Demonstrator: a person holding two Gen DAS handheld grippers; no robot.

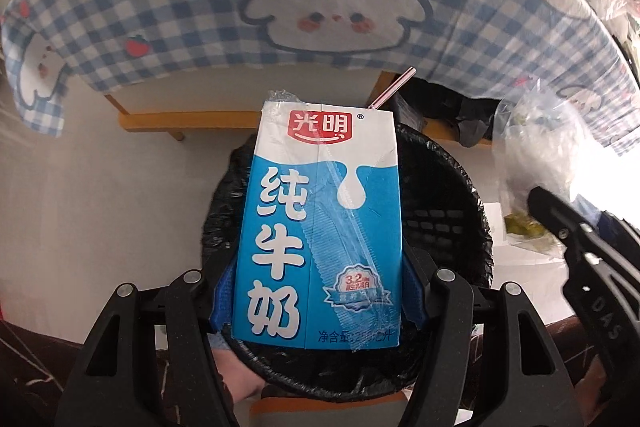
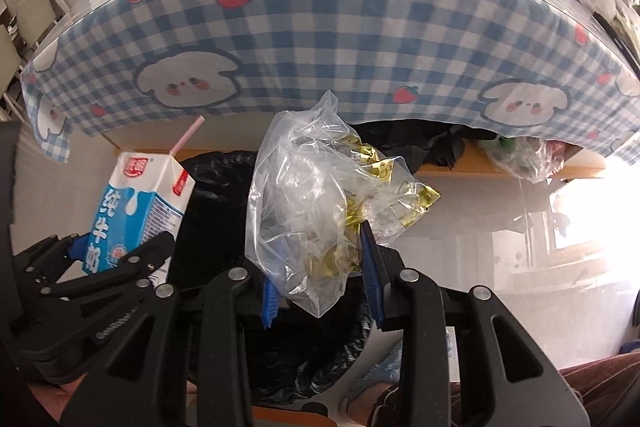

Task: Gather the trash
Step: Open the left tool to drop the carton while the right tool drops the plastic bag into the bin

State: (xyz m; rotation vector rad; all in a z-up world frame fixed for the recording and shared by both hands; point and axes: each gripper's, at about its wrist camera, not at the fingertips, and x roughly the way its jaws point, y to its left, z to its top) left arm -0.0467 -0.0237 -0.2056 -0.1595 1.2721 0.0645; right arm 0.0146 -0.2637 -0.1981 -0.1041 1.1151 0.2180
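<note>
the left tool (image 1: 316, 291) is clamped on a blue and white milk carton (image 1: 320, 223), blue pads against both its sides, a pink straw (image 1: 392, 87) poking out at one o'clock. the carton hangs right above the black-lined bin (image 1: 444, 211). the right tool (image 2: 320, 283) pinches a crumpled clear plastic bag (image 2: 304, 195) with gold wrappers inside, over the same bin (image 2: 216, 195). at twelve o'clock the checked cloth (image 2: 320, 39) drapes the surface.
</note>
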